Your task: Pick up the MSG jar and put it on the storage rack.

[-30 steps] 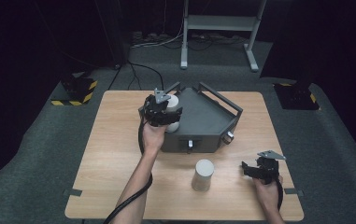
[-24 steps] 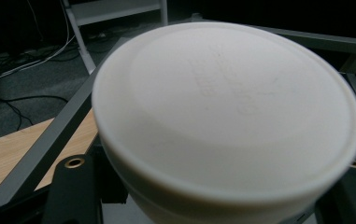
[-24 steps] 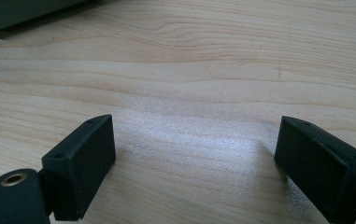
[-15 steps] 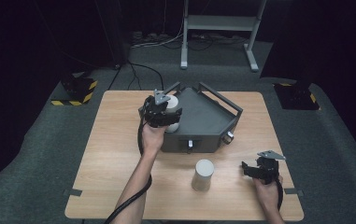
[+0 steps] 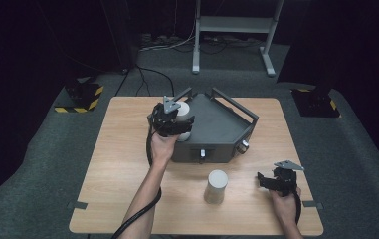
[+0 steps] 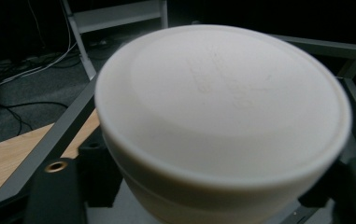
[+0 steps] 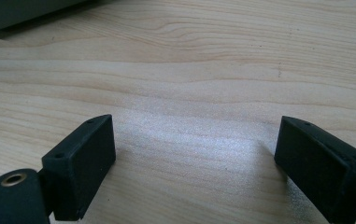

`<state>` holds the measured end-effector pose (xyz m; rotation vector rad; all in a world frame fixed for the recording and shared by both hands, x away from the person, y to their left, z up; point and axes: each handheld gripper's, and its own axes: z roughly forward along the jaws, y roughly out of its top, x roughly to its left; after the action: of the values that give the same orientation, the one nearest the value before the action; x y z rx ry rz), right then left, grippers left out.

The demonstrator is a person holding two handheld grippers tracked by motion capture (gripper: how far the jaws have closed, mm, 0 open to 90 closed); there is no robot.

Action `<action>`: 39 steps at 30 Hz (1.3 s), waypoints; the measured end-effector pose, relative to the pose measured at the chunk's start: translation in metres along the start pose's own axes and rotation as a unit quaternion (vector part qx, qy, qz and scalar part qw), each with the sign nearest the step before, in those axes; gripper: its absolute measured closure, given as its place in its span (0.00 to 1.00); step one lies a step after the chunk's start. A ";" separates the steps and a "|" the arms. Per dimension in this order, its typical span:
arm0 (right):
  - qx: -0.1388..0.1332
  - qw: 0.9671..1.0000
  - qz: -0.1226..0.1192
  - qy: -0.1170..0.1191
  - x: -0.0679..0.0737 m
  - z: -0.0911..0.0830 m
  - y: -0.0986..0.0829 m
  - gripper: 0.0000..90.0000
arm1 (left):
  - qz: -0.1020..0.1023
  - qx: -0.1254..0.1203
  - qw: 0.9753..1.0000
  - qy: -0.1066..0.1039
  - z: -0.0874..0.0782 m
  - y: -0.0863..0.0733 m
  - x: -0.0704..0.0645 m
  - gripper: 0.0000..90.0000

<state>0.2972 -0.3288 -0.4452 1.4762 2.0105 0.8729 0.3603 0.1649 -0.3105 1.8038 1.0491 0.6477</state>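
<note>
A white round plastic cup (image 6: pixel 222 126) sat pinched in the left gripper (image 5: pixel 171 119) above the dark grey metal tray (image 5: pixel 222 130). The right gripper (image 5: pixel 276 180), jaws spread, rested on the light wooden table (image 5: pixel 122 164). Grey carpet (image 5: pixel 38 164) and darkness surrounded the table.

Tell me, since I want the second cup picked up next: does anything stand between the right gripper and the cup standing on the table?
Nothing visible does. The right gripper rests open on the table, with bare wood between it and the upright white cup.
</note>
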 end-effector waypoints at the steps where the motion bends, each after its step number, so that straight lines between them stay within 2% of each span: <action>1: 0.000 1.000 0.000 0.000 0.000 0.000 0.000 0.13 | 0.000 0.000 1.000 0.000 0.000 0.000 0.000 0.22; 5: 0.000 1.000 0.000 0.000 0.000 0.000 0.000 0.13 | -0.002 -0.004 1.000 0.001 -0.004 -0.002 0.002 0.12; 13: 0.000 1.000 0.000 0.000 0.000 0.000 0.000 0.13 | -0.006 0.001 1.000 -0.005 -0.010 -0.010 0.007 0.06; 16: 0.000 1.000 0.000 0.000 0.000 0.000 0.000 0.13 | -0.001 0.005 1.000 -0.009 -0.013 -0.011 0.009 0.05; 19: 0.000 1.000 0.000 0.000 0.000 0.000 0.000 0.13 | 0.011 0.010 1.000 -0.003 -0.018 -0.012 0.007 0.05; 25: 0.000 1.000 0.000 0.000 0.000 0.000 0.000 0.13 | 0.010 0.006 1.000 -0.005 -0.026 -0.021 0.009 0.05; 31: 0.000 1.000 0.000 0.000 0.000 0.000 0.000 0.13 | 0.014 0.021 1.000 -0.017 -0.028 -0.027 0.011 0.06; 39: 0.000 1.000 0.000 0.000 0.000 0.000 0.000 0.13 | 0.019 0.026 0.999 -0.027 -0.031 -0.039 0.009 0.07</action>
<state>0.2971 -0.3287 -0.4452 1.4763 2.0102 0.8725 0.3255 0.1950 -0.3315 1.8808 1.0060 0.5959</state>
